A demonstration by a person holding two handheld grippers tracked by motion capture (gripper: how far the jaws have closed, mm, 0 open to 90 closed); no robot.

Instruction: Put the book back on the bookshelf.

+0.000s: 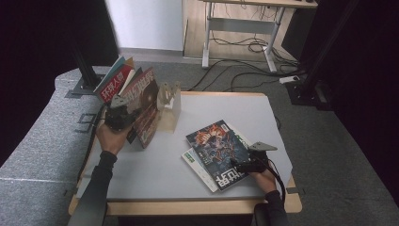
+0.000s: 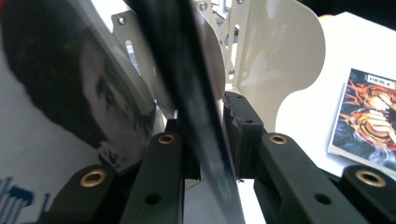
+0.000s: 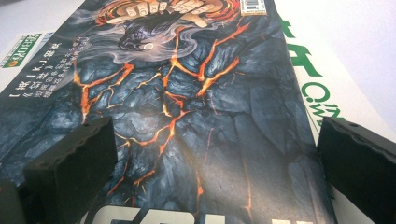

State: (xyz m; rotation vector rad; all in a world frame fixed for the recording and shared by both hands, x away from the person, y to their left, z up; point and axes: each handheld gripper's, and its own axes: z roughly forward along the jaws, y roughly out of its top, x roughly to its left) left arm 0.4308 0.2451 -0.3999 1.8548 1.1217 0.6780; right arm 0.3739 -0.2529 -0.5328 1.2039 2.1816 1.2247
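Spread wide, the right gripper's [image 1: 241, 165] fingers [image 3: 70, 156] were held over the lava-cover magazine [image 1: 220, 151] lying flat on the bench [image 1: 155, 169]. A red magazine [image 1: 145, 106] was clamped upright by the left gripper [image 2: 210, 140] beside the white rack [image 1: 169, 101]. Thin and floppy, it looked best gripped near the spine.

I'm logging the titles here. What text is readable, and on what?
"环球人物": red-covered magazine standing at the rack.
"世界": bottom of the dark lava-patterned magazine lying flat.
Green letters on the white magazine beneath it: cut off, unreadable.
Barcode and small white column text on the lava cover: too small.
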